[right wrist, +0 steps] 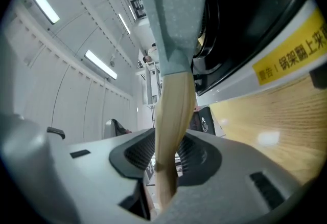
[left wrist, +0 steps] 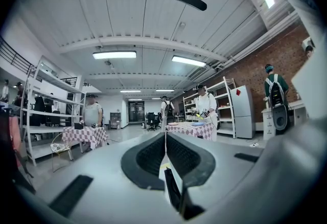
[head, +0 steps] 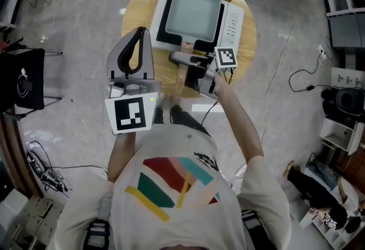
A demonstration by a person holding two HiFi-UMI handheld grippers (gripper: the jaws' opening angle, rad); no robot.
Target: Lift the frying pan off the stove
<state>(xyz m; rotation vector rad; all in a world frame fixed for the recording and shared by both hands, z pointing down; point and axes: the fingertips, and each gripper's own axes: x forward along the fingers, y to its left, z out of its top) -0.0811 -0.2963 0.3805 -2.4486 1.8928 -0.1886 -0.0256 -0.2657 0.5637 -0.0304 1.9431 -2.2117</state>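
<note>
The right gripper [head: 178, 59] is held level, its jaws clamped on the frying pan's [head: 193, 12] wooden handle [right wrist: 173, 105]. The left gripper [head: 141, 32] is held level, closed and empty.

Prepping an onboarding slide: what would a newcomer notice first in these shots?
The square grey frying pan on the white stove, on a round wooden table at top centre of the head view. The right tongs are clamped on its wooden handle; the left tongs hang shut and empty, lower left.

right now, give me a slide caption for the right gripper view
Right tool grips the wooden handle of the pan on the stove, wooden table beneath.
</note>
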